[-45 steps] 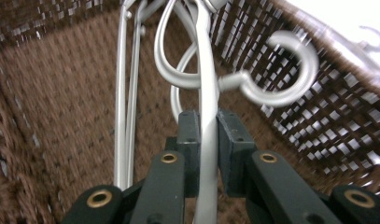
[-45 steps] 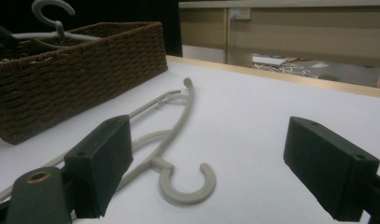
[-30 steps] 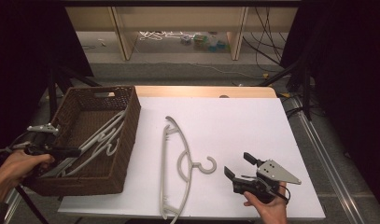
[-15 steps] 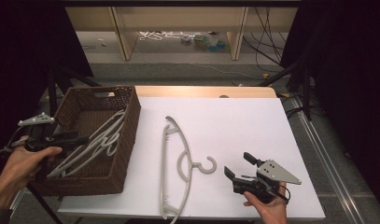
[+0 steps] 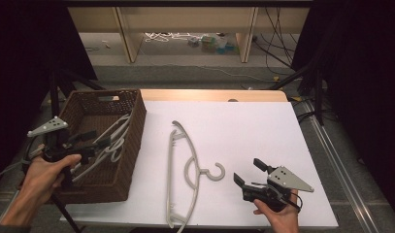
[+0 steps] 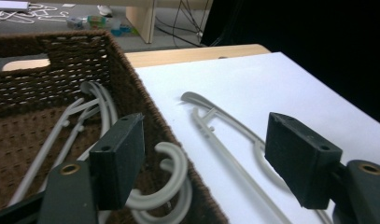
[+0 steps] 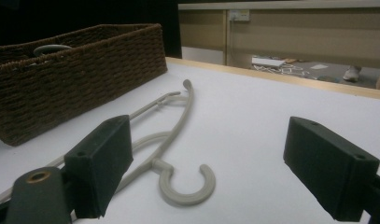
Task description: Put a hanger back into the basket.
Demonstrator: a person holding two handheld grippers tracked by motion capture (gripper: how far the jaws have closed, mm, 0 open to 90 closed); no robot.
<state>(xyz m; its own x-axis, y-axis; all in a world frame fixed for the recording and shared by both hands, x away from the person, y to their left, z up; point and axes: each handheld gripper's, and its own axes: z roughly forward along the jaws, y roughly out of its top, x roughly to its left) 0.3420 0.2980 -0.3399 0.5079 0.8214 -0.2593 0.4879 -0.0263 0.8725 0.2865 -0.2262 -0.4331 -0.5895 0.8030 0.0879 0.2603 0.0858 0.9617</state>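
Hangers [image 5: 110, 141] already in wicker basket [image 5: 132, 145]; one hanger [image 5: 185, 172] left on table. L gripper [image 5: 95, 141] jaws just opening, empty; R gripper [image 5: 251, 174] wide open, empty.

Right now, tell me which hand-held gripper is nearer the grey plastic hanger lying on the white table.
Right. The right hand-held gripper sits just beside the grey plastic hanger, by its hook; the left hand-held gripper hovers over the brown wicker basket.

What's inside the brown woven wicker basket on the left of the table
Inside the brown woven wicker basket lie several pale grey plastic hangers, hooks near the right wall. Their exact count is unclear, since they overlap and the left gripper covers part of them.
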